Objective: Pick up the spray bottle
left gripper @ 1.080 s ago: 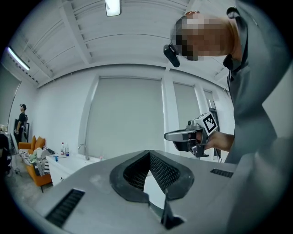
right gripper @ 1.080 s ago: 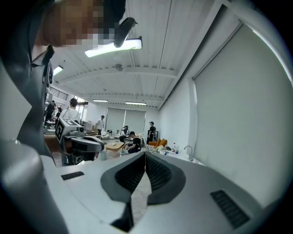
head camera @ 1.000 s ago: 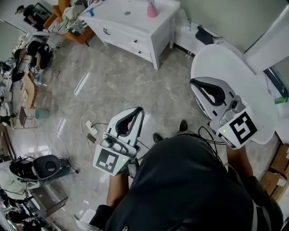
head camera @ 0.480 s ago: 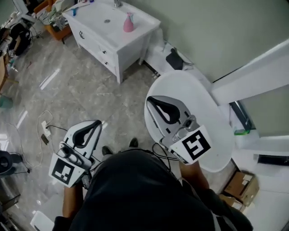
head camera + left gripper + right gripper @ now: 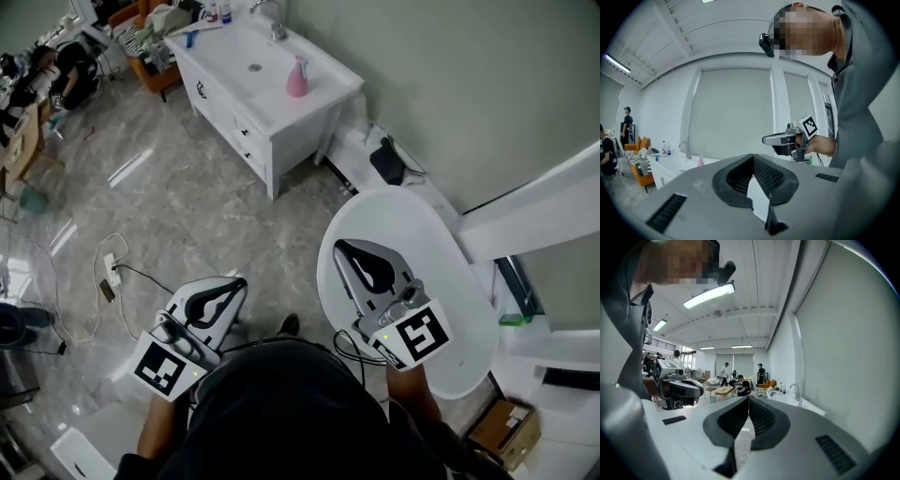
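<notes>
The pink spray bottle (image 5: 297, 77) stands upright on the white sink cabinet (image 5: 246, 111) at the top of the head view. It is far ahead of both grippers. It shows small in the left gripper view as the pink bottle (image 5: 700, 161). My left gripper (image 5: 239, 281) is held over the floor, shut and empty, with its tips meeting. My right gripper (image 5: 340, 246) hangs over a white round table (image 5: 450, 234), shut with nothing in it. Each gripper appears in the other's view: the right gripper (image 5: 778, 139) and the left gripper (image 5: 696, 390).
A faucet (image 5: 275, 11) rises at the cabinet's back. A power strip with cable (image 5: 108, 277) lies on the marble floor to the left. An orange chair (image 5: 150, 67) and several people are at the far left. A cardboard box (image 5: 502, 427) sits at the lower right.
The cabinet and the pink bottle now sit lower in the head view. Both grippers have travelled along with the person and stay shut and empty.
</notes>
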